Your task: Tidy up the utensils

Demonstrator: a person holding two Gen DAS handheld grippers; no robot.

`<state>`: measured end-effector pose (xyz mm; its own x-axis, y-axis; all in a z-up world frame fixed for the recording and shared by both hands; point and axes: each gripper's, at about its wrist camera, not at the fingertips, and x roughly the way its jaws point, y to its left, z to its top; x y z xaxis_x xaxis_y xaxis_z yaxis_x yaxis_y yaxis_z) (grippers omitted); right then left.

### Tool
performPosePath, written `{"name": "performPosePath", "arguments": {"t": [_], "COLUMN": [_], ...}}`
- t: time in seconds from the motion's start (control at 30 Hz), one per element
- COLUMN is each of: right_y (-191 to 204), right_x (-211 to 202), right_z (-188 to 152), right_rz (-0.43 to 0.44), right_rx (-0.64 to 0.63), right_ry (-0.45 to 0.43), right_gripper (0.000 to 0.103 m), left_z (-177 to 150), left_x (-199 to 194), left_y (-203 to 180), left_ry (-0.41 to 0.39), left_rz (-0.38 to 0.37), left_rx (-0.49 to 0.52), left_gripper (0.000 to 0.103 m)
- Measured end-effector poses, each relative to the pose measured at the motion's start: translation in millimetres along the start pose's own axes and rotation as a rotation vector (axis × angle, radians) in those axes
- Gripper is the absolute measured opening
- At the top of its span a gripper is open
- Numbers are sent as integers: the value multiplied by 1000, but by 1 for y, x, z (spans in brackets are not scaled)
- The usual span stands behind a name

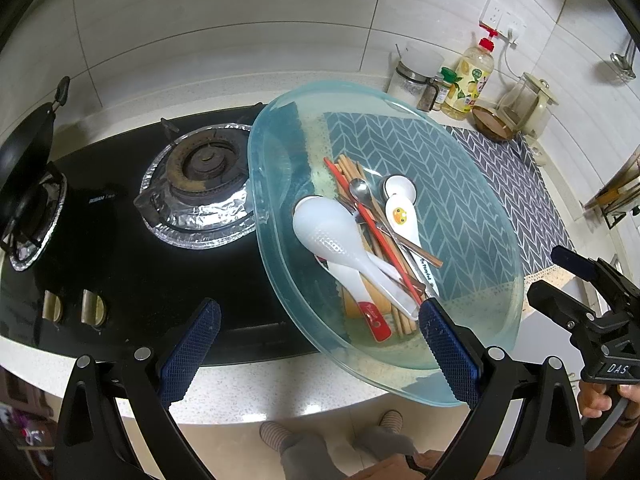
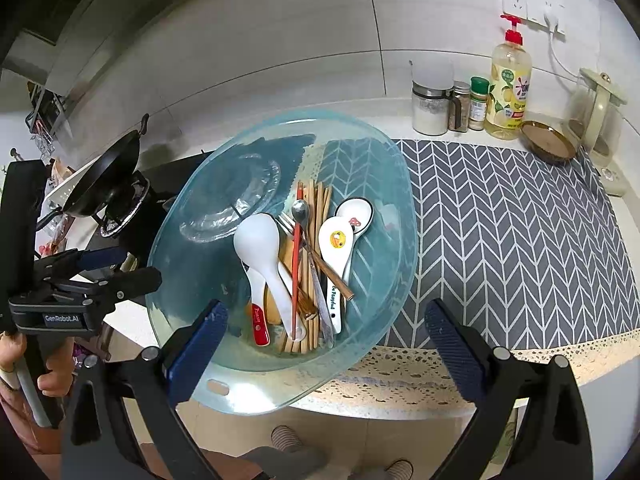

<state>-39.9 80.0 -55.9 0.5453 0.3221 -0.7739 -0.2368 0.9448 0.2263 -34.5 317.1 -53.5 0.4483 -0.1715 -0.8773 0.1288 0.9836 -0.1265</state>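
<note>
A see-through blue plastic basin (image 1: 480,208) (image 2: 208,280) sits on the counter and overhangs its front edge. In it lie a white rice paddle (image 1: 324,228) (image 2: 258,240), a white spoon with a duck print (image 1: 402,216) (image 2: 338,240), a red chopstick (image 1: 372,228) (image 2: 296,272), wooden chopsticks (image 1: 348,172) (image 2: 318,208) and a metal spoon (image 1: 359,190) (image 2: 300,210). My left gripper (image 1: 320,354) (image 2: 132,268) hovers open at the basin's near-left rim. The right gripper (image 2: 328,354) (image 1: 556,280) stands open at the near-right side. Neither holds anything.
A black gas stove (image 1: 200,168) with foil-lined burners lies left of the basin, with a black wok (image 1: 28,152) (image 2: 104,184) on the far burner. A grey chevron mat (image 2: 500,240) covers the counter to the right. A soap bottle (image 2: 510,80), jars and a glass kettle (image 2: 596,116) line the wall.
</note>
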Motion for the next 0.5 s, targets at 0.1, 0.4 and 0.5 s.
{"name": "performPosePath", "arguments": {"t": [0.1, 0.4, 0.5], "right_y": [0, 1, 1], "right_x": [0, 1, 1], "right_z": [0, 0, -1], "right_rz": [-3, -4, -5], "right_rx": [-1, -3, -3], "right_ry": [1, 1, 2], "right_gripper": [96, 96, 96], "left_z": [0, 0, 0], "left_x": [1, 2, 2], "left_y": [0, 1, 1], "left_ry": [4, 9, 8], "left_rz": [0, 1, -1], "left_rx": [-2, -6, -10], "left_gripper": [99, 99, 99]}}
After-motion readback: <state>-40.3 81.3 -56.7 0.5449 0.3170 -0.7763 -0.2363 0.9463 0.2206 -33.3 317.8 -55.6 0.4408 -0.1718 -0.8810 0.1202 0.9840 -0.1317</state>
